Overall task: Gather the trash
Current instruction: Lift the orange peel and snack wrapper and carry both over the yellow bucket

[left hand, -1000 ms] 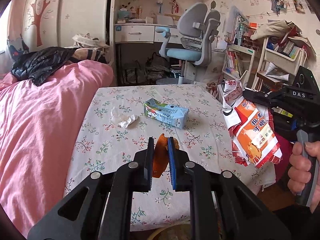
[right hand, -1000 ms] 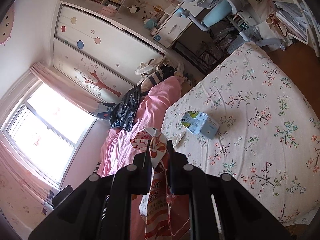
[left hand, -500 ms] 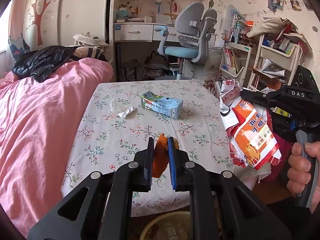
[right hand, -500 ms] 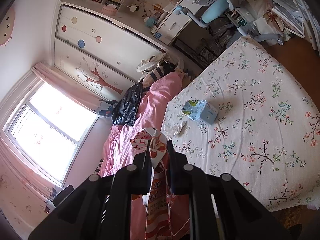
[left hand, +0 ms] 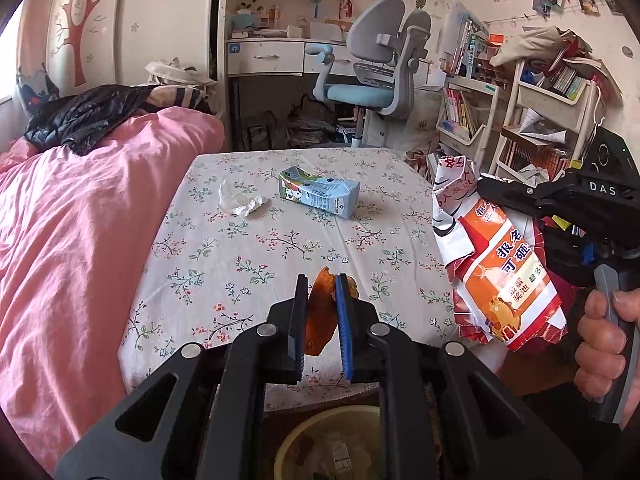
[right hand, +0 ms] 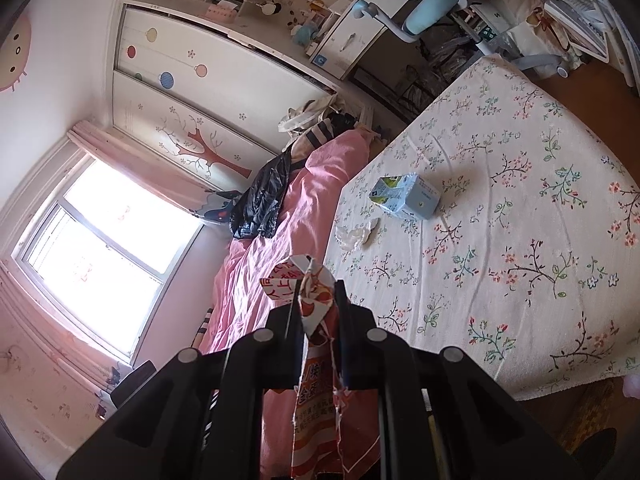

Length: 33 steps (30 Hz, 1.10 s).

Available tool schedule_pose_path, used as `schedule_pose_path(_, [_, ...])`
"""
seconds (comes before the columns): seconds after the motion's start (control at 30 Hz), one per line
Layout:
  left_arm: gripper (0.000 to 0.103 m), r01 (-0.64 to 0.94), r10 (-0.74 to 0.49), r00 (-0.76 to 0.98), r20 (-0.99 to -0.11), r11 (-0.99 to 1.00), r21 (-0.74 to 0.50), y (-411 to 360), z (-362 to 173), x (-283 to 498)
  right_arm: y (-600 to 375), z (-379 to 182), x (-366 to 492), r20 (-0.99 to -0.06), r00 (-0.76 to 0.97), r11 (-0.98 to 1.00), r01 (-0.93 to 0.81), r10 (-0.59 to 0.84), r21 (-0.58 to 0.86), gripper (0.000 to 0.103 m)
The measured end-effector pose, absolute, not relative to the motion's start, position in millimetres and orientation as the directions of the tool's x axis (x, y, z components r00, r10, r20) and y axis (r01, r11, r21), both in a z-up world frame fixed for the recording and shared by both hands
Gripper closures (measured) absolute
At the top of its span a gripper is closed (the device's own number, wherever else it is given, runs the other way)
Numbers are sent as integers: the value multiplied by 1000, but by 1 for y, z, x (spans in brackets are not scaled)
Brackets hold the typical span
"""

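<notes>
- Just below the near edge of the surface (left hand: 248, 264), down on the floor: yellowish bin (left hand: 320, 440), already part filled, directly under the left claw (left hand: 322, 312).
- Left claw clenched on an orange peel (left hand: 318, 320), held in the air over the near edge, clear of the cloth.
- Beyond the right edge, level with the near half: right claw (right hand: 316, 320) clenched on the crumpled top of an orange-and-white snack bag (left hand: 504, 272), rest of the bag hanging free; person's hand (left hand: 604, 344) wrapped round the handle.
- Step in hand, by the look of it: carrying two pieces of trash to the bin.
- Next move likely calls for lowering each claw over the bin mouth and releasing, peel first as already above it; bag wide and floppy, may catch on the rim.
- Farther in, toward the middle-left: crumpled white tissue (left hand: 240, 204) lying flat.
- Just right of it, near the centre: blue-and-green drink carton (left hand: 318, 196) on its side.
- Both not yet collected.
</notes>
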State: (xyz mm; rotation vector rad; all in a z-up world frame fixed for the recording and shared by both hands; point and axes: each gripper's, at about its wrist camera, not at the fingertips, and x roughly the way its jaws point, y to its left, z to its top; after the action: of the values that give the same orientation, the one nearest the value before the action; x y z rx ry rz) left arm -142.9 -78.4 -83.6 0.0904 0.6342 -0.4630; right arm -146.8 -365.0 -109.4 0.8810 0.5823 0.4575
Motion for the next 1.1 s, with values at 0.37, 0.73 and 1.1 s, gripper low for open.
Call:
schedule_pose_path(0.37, [90, 446, -388, 689, -612, 893, -64, -77, -93, -160, -353, -120, -163, -291, 730, 550, -137, 618, 824, 89])
schedule_pose_path(0.73, [90, 448, -383, 666, -641, 892, -67, -74, -106, -177, -336, -137, -182, -315, 694, 542, -128, 648, 831, 89])
schedule_pose_path(1.1, [90, 440, -364, 630, -686, 895, -71, -71, -120, -193, -326, -147, -193, -333, 668, 536, -118, 666, 836, 88])
